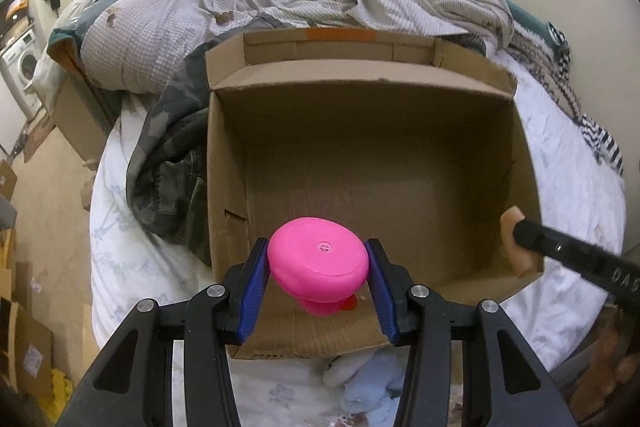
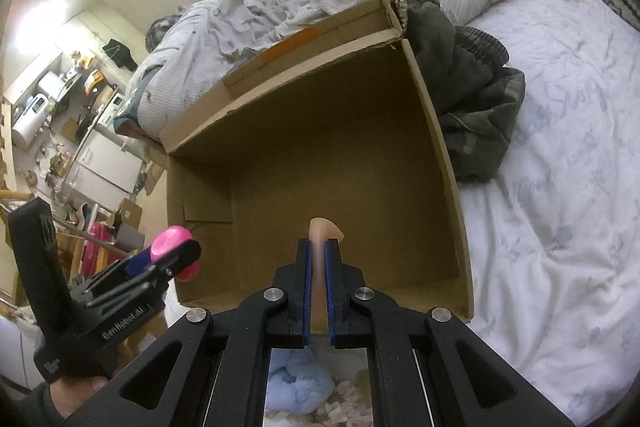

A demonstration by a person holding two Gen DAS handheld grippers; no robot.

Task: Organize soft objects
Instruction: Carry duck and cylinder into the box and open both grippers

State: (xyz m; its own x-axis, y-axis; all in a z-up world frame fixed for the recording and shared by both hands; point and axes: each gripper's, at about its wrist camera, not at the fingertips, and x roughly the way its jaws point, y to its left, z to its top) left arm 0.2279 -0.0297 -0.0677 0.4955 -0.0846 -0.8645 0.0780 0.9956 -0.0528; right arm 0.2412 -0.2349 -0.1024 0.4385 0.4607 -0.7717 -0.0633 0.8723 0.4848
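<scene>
left wrist view: your left gripper (image 1: 318, 267) clamps a pink rubber toy (image 1: 318, 261) between its blue pads (image 1: 256, 287), the jaws partly spread by the toy's width and pressed against both of its sides. the toy's flat underside, with a small moulded vent, faces the camera; a red part shows under it at 5 o'clock. the toy hangs over the near edge of the cardboard box (image 1: 520, 147), which stands open on the bed (image 1: 572, 211); the box floor shows bare in this view. at 3 o'clock your right gripper (image 1: 516, 239) enters over the box's right wall, pinching a flat peach-coloured piece (image 1: 514, 227). a camouflage garment (image 1: 172, 163) lies against the box's left wall at 9 o'clock. a rumpled quilt (image 1: 168, 19) fills 12 o'clock beyond the box. a pale blue plush (image 1: 372, 379) lies on the bed at 6 o'clock, below the box.

right wrist view: your right gripper (image 2: 318, 259) has its jaws drawn almost together on the thin peach-coloured piece (image 2: 322, 231), whose curved tip juts past the pads over the box (image 2: 448, 163). at 9 o'clock your left gripper (image 2: 176, 259) carries the pink toy (image 2: 172, 241) just outside the box's near left corner. the garment (image 2: 472, 99) lies at 2 o'clock, the blue plush (image 2: 300, 383) at 6 o'clock.
</scene>
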